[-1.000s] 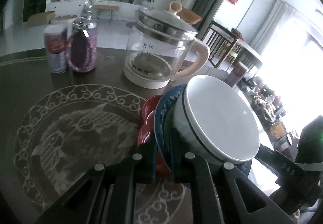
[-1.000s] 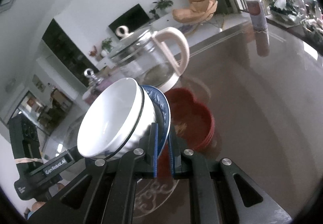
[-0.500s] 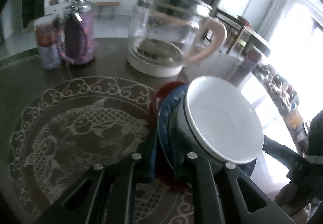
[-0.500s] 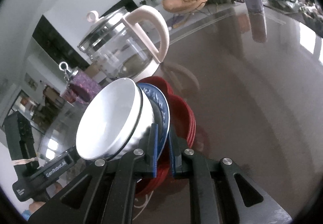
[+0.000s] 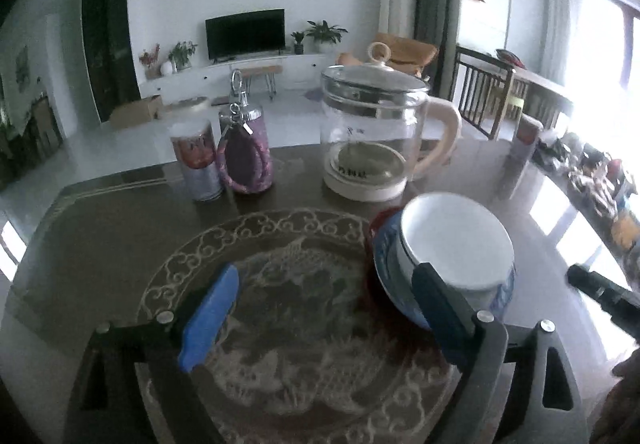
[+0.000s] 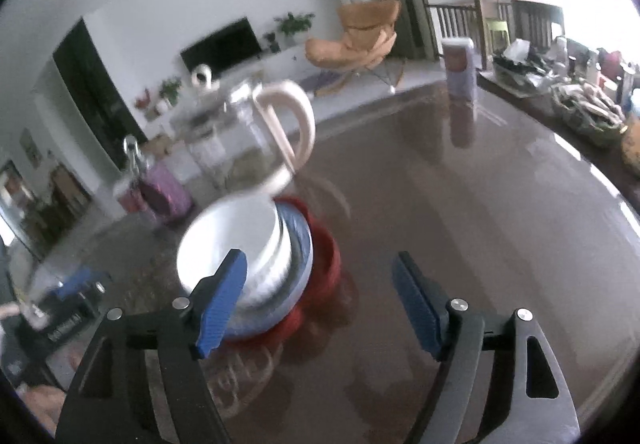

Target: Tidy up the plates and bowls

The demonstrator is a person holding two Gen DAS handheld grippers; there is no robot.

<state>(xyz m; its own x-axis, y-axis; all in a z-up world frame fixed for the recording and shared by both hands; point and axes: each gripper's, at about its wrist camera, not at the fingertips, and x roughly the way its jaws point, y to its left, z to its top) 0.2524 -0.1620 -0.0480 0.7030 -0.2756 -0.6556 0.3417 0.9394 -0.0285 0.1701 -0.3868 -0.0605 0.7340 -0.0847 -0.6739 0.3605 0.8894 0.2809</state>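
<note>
Both our claws let go: left claw (image 5: 326, 320) and right claw (image 6: 320, 304) are opening, nothing between them. White bowl (image 5: 456, 240) on blue plate (image 5: 390, 276) and red plate (image 6: 330, 256) sits beside them. Bumping could tip it.

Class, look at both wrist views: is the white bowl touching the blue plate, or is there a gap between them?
Touching. In the right wrist view the white bowl sits nested in the blue plate, with no gap showing; the left wrist view shows the same stack.
</note>
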